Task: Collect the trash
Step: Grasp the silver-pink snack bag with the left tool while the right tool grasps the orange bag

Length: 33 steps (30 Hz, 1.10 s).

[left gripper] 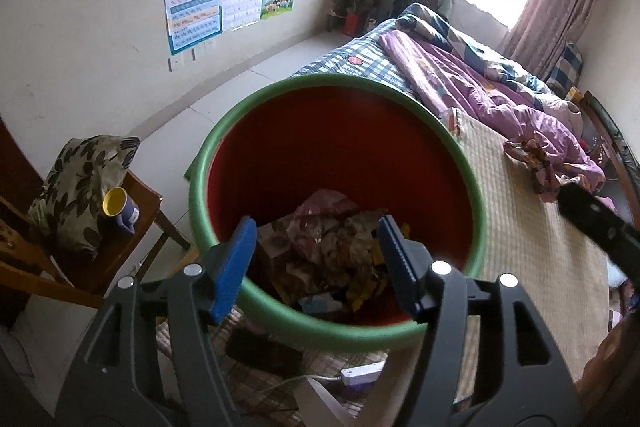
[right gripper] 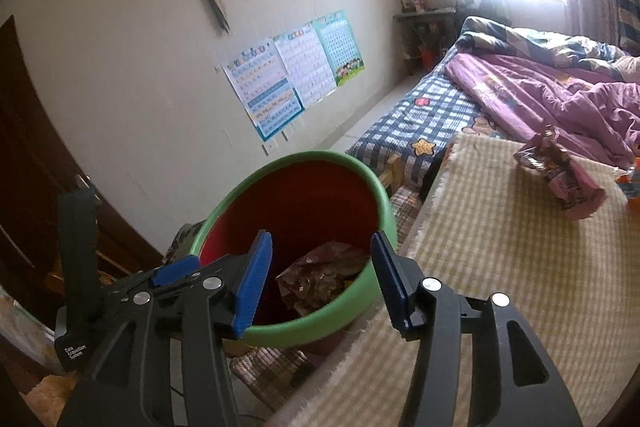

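A red bin with a green rim (left gripper: 344, 81) stands beside the bed and holds crumpled wrappers and paper (left gripper: 336, 239). My left gripper (left gripper: 318, 259) hangs open over the bin's mouth, with nothing between its blue pads (left gripper: 236, 263). In the right wrist view my right gripper (right gripper: 320, 283) is also open and empty, above the near side of the bin (right gripper: 304, 157) and the trash (right gripper: 324, 275) in it. A crumpled pink-purple wrapper (right gripper: 556, 171) lies on the checked bed mat (right gripper: 500, 247), and also shows in the left wrist view as the wrapper (left gripper: 532, 159).
A wooden chair (left gripper: 132, 227) left of the bin carries a floral cushion (left gripper: 76, 187) and a yellow-and-blue cup (left gripper: 120, 211). A purple quilt (left gripper: 480, 91) covers the bed. A white power strip (left gripper: 362, 373) and a dark flat object (left gripper: 264, 349) lie below the bin. A brown door (right gripper: 28, 147) is at left.
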### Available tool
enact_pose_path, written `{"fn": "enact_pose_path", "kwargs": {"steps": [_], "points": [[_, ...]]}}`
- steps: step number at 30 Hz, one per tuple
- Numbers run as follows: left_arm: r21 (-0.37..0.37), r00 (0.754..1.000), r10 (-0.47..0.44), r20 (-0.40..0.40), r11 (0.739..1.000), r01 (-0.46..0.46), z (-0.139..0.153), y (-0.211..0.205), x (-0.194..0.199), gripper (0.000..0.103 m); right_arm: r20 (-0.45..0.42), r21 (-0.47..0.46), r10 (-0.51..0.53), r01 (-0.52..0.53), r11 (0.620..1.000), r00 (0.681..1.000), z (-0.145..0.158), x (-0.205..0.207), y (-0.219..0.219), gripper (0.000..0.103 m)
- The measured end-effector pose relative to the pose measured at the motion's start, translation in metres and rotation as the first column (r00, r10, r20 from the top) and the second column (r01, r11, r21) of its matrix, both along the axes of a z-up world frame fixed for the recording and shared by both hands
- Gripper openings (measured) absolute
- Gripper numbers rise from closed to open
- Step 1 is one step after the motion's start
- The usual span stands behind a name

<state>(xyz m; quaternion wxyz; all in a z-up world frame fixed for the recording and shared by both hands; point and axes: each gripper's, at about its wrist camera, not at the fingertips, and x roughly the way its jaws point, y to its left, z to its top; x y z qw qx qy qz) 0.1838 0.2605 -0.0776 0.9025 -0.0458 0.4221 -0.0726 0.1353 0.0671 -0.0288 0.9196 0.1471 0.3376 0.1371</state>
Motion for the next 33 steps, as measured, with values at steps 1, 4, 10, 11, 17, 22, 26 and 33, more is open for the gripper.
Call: {"fn": "enact_pose_path", "kwargs": {"steps": [1, 4, 10, 11, 17, 22, 26, 33], "points": [[0.003, 1.0, 0.006, 0.001, 1.0, -0.006, 0.001, 0.0, -0.005, 0.061, 0.006, 0.002, -0.002, 0.002, 1.0, 1.0, 0.002, -0.005, -0.003, 0.054], [0.007, 0.999, 0.04, 0.003, 0.999, -0.04, 0.003, 0.001, -0.022, 0.061, 0.02, 0.022, -0.005, 0.005, 1.0, 1.0, 0.006, -0.02, -0.019, 0.054], [0.008, 0.994, 0.104, 0.013, 0.994, -0.105, 0.012, -0.013, -0.066, 0.061, 0.035, 0.052, 0.003, -0.005, 0.999, 0.999, 0.011, -0.051, -0.058, 0.054], [0.008, 0.994, 0.11, 0.019, 0.994, -0.11, 0.015, -0.019, -0.074, 0.061, 0.038, 0.054, 0.002, -0.004, 0.999, 0.999, 0.011, -0.055, -0.065, 0.054], [-0.014, 0.995, 0.092, 0.039, 0.996, -0.092, 0.022, -0.065, -0.101, 0.061, 0.06, 0.035, -0.061, 0.059, 0.998, 0.996, 0.016, -0.085, -0.137, 0.054], [-0.032, 0.999, 0.019, 0.038, 0.999, -0.018, 0.023, -0.124, -0.115, 0.061, 0.065, -0.006, -0.167, 0.167, 0.986, 0.984, 0.013, -0.101, -0.216, 0.055], [-0.05, 0.997, -0.049, 0.058, 0.997, 0.052, 0.032, -0.168, -0.123, 0.061, 0.076, -0.065, -0.286, 0.291, 0.954, 0.955, 0.01, -0.096, -0.28, 0.064], [-0.134, 0.985, -0.12, 0.126, 0.981, 0.137, 0.065, -0.239, -0.097, 0.072, -0.014, -0.269, -0.314, 0.299, 0.916, 0.949, -0.034, -0.02, -0.328, 0.069]]}}
